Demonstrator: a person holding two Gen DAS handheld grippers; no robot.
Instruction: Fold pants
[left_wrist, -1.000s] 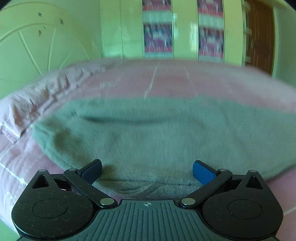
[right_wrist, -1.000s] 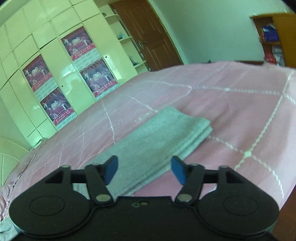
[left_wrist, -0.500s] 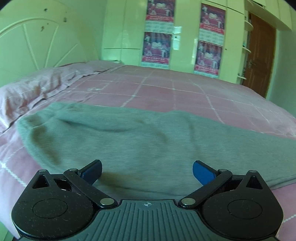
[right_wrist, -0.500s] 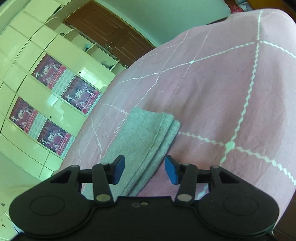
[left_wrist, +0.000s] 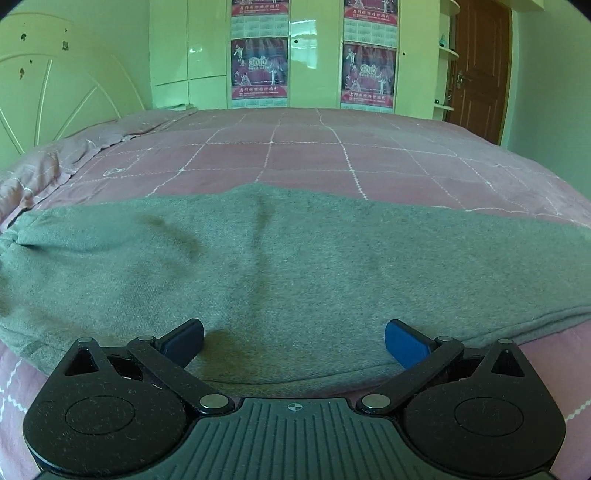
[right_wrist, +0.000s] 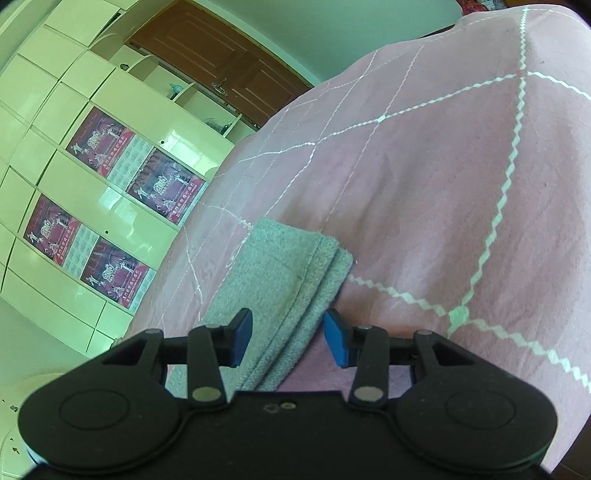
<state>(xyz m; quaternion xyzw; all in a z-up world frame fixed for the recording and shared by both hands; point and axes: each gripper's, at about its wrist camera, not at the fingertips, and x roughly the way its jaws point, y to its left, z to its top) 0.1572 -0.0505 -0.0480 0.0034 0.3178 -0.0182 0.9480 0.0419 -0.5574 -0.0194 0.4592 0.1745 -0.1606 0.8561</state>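
- The left gripper (left_wrist: 294, 341), black with blue-padded fingers (left_wrist: 404, 345), stands spread wide and holds nothing; it hangs low over the near edge of the folded grey fleece pants (left_wrist: 295, 266).
- The right gripper (right_wrist: 288, 341) has its jaws parted more narrowly, one blue pad on each side of the layered hem end of the pants (right_wrist: 288, 273) (whether either pad touches the cloth I cannot tell).
- The pants lie flat in a long band across the pink bedspread with white grid stitching (left_wrist: 332, 155), near its front edge.
- Behind the bed stand pale green wardrobe doors with red calendar posters (left_wrist: 258, 68) and a brown wooden door (left_wrist: 480, 66).
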